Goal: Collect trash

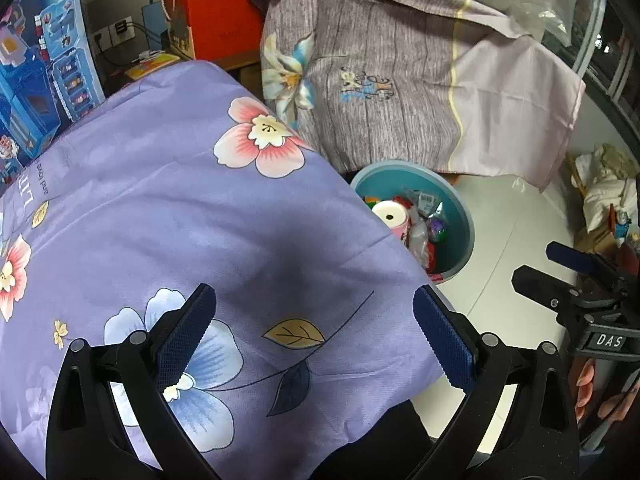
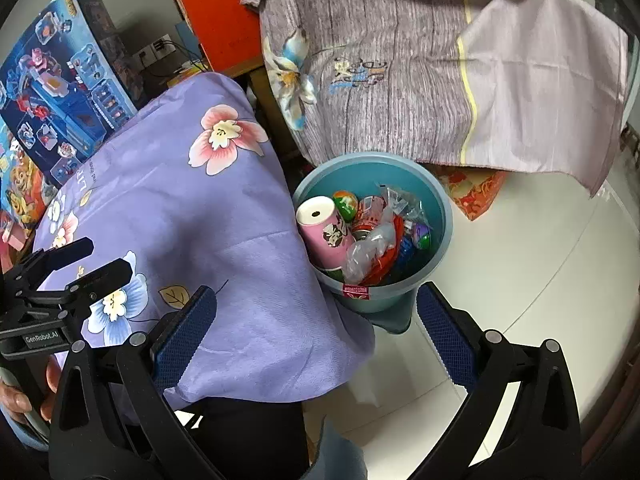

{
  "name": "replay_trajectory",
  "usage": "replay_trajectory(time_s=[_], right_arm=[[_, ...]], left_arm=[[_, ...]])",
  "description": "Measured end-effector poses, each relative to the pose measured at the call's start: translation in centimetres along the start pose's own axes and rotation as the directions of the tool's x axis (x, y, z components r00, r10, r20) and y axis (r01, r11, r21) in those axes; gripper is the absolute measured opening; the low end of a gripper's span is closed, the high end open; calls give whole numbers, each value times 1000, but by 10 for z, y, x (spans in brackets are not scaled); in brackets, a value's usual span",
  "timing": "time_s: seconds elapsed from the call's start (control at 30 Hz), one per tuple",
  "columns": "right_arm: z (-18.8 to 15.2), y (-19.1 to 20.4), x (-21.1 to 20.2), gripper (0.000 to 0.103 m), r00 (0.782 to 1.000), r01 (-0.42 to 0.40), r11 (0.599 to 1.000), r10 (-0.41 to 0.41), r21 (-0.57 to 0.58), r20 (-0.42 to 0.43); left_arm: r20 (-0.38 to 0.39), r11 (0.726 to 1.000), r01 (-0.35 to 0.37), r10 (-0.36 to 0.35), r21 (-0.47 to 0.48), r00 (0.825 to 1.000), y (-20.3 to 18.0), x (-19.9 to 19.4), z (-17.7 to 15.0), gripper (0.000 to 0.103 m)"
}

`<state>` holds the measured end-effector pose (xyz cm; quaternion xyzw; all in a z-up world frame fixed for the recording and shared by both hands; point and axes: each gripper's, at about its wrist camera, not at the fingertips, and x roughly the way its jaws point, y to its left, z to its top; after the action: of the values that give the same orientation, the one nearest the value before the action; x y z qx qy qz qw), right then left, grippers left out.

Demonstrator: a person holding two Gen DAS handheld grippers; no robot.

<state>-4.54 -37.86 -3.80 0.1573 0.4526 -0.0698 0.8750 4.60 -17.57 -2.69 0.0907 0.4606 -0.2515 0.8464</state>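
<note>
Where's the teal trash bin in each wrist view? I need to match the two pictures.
Left wrist: the teal trash bin sits right of centre, partly hidden behind the purple floral cloth.
Right wrist: the bin is near centre, fully open to view, above the gap between the fingers.
Shared landmark: the pink paper cup lying inside the bin.

White floor: teal bin standing.

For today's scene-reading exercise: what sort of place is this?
Probably a lived-in room at home: floral bedding draped over furniture, a boxed toy set by the wall, and a teal bin of trash on tiled floor.
</note>
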Motion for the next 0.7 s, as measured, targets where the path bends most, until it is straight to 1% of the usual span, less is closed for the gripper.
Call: replay_trajectory(time_s=[0.13,0.7], right_arm=[[-1,-1,5,96,1000,1,1000,-1,2,-10],[0,-6,13,96,1000,9,1000,-9,8,-18]], left_arm=[[9,1000,-2,2,7,1000,-2,2,-1,99],[0,999,-31,31,14,1000,-7,7,-4,99]])
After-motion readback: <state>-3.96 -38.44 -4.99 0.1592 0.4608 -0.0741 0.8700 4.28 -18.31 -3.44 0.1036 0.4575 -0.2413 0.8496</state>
